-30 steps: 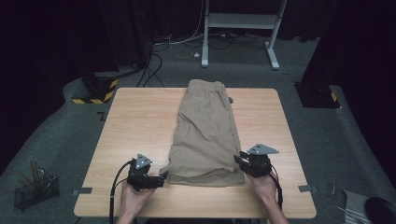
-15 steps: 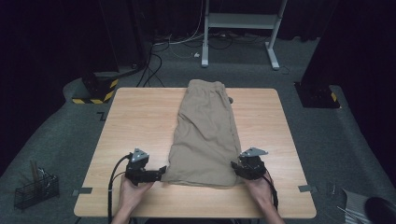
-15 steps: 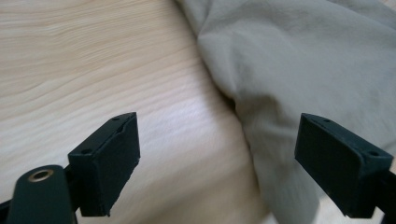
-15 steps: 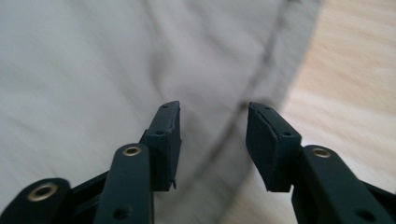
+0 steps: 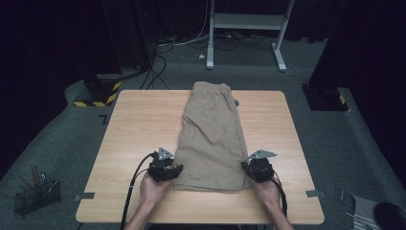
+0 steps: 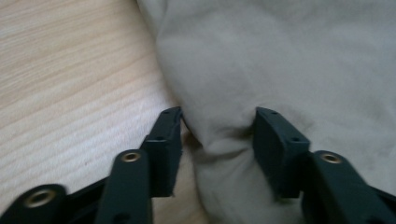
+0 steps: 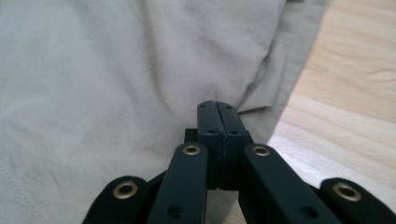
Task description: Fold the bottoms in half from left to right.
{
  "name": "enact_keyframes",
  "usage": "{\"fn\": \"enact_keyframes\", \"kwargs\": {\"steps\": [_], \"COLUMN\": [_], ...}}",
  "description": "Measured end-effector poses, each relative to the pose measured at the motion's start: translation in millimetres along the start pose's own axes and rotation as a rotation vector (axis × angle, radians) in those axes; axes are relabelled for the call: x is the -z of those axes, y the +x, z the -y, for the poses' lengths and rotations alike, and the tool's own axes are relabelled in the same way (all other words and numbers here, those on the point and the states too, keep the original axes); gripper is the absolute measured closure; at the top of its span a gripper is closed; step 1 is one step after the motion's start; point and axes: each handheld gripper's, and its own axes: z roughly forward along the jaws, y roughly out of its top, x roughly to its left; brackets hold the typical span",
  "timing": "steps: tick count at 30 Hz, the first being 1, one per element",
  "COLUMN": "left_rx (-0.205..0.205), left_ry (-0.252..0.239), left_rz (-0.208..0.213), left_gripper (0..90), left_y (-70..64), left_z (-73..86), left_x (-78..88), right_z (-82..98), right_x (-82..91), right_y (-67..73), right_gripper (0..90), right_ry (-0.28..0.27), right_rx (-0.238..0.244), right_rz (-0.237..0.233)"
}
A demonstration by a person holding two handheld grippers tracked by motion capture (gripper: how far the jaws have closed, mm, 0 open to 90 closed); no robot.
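Note:
Khaki shorts (image 5: pixel 213 134) lie folded lengthwise on the wooden table (image 5: pixel 139 124), waistband at the far end. My left gripper (image 5: pixel 175 168) is at their near left corner. In the left gripper view its jaws (image 6: pixel 217 116) have just been closing and stand well apart, with a bulge of the shorts (image 6: pixel 280 56) bunched between the pads. My right gripper (image 5: pixel 247 167) is at the near right edge. In the right gripper view its jaws (image 7: pixel 217 105) have just closed tight, and creases in the shorts (image 7: pixel 116 70) run in to the tips.
A hand holds each gripper at the table's near edge. On the floor are a black wire basket (image 5: pixel 36 194) at the left, a yellow-and-black striped base (image 5: pixel 98 93) and cables behind the table, and a white desk frame (image 5: pixel 244 28) at the back.
My left gripper has slid right onto the shorts' near left corner and its jaws have narrowed. The right gripper's jaws have shut on the cloth at the near right edge.

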Motion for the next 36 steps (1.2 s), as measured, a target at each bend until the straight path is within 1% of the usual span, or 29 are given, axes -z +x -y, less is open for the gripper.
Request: {"fn": "enact_keyframes", "kwargs": {"steps": [1,3,5,6,7,9,10,11,12,13,14,15,16,17,20,22,23,24,26,27,28,29,30,32,34,35,36], "left_rx": [-0.017,-0.026,-0.024,-0.023,-0.019,-0.008,-0.002,0.006,0.008,0.001,0.0,0.001,0.003,0.014,0.045,0.069,0.065,0.072,0.079,0.071,0.062,0.04,0.03,0.019,0.016,0.013,0.007], "left_ry": [-0.001,-0.001,-0.001,0.002,0.002,0.006,0.002,-0.009,-0.024,-0.041,-0.059,-0.067,-0.077,-0.088,-0.111,-0.098,-0.086,-0.08,-0.055,-0.046,-0.039,-0.037,-0.035,-0.029,-0.024,-0.021,-0.02], "left_rz": [-0.009,-0.011,-0.005,-0.003,-0.003,-0.003,0.0,0.005,-0.004,-0.006,0.0,0.007,0.013,0.026,0.034,0.037,0.032,0.031,0.021,0.021,0.021,0.008,0.006,0.002,0.005,0.004,0.001], "left_gripper": [57.6,59.4,59.4,59.1,58.4,55.4,52.8,49.9,47.1,43.4,41.6,39.8,38.0,36.7,35.6,35.9,36.7,38.0,42.9,46.1,49.6,53.0,57.5,63.7,66.2,66.9,67.7], "left_y": [-1.3,-3.0,-3.1,-3.1,-3.0,-0.9,1.0,3.0,5.2,6.2,7.2,8.2,9.5,10.9,15.0,17.1,18.0,18.1,17.9,17.2,15.3,13.0,12.3,11.3,11.4,10.9,10.0], "left_z": [1.1,2.9,3.8,4.2,5.2,8.0,9.1,9.5,8.9,7.7,5.0,1.0,-3.6,-8.1,-20.6,-27.0,-29.4,-30.5,-30.8,-30.4,-29.5,-28.7,-28.7,-28.7,-28.4,-28.3,-28.0], "left_x": [1.1,2.9,3.7,4.4,5.4,9.5,12.2,14.1,17.2,18.7,20.0,20.0,18.8,17.1,5.7,-6.6,-13.0,-18.7,-26.6,-29.0,-30.6,-30.8,-30.4,-29.4,-28.5,-27.9,-27.2], "right_z": [-0.2,-0.1,-0.1,-0.4,-0.5,-0.4,-0.3,-0.3,-0.6,-2.2,-3.9,-6.5,-9.4,-12.5,-22.5,-26.1,-27.9,-29.5,-31.4,-31.8,-32.2,-32.6,-33.5,-34.3,-34.4,-34.4,-34.7], "right_x": [3.4,6.8,6.1,4.6,3.8,2.9,4.2,6.1,8.1,10.9,12.0,12.5,11.5,9.3,-4.7,-13.5,-18.1,-22.4,-29.1,-31.8,-33.4,-34.0,-32.5,-28.7,-23.6,-22.1,-22.0], "right_y": [-1.1,-4.6,-7.9,-7.5,-6.7,-5.1,-5.1,-7.5,-9.4,-11.6,-12.1,-12.7,-13.7,-13.9,-16.1,-18.0,-18.9,-19.7,-20.8,-20.6,-20.2,-20.5,-19.9,-20.0,-25.7,-27.7,-28.3], "right_gripper": [89.9,89.9,89.9,89.8,89.7,89.2,87.3,84.8,82.1,79.0,76.9,74.5,73.6,72.0,68.7,68.8,69.6,70.9,79.8,86.2,89.8,90.0,90.0,90.0,90.0,90.0,90.0], "right_ry": [-0.016,-0.033,-0.03,-0.022,-0.017,-0.007,-0.002,-0.013,-0.024,-0.04,-0.052,-0.064,-0.076,-0.08,-0.072,-0.058,-0.048,-0.038,-0.009,0.005,0.019,0.026,0.026,0.005,-0.027,-0.032,-0.025], "right_rx": [-0.003,-0.01,-0.011,0.001,0.006,0.019,0.018,0.008,-0.011,-0.029,-0.031,-0.036,-0.043,-0.058,-0.064,-0.081,-0.083,-0.081,-0.084,-0.073,-0.061,-0.054,-0.036,-0.02,-0.046,-0.058,-0.053], "right_rz": [0.011,0.018,0.022,0.037,0.043,0.057,0.078,0.065,0.049,0.037,0.034,0.035,0.026,0.02,0.029,0.024,0.023,0.026,0.023,0.028,0.028,0.015,0.02,0.055,0.071,0.07,0.071]}}
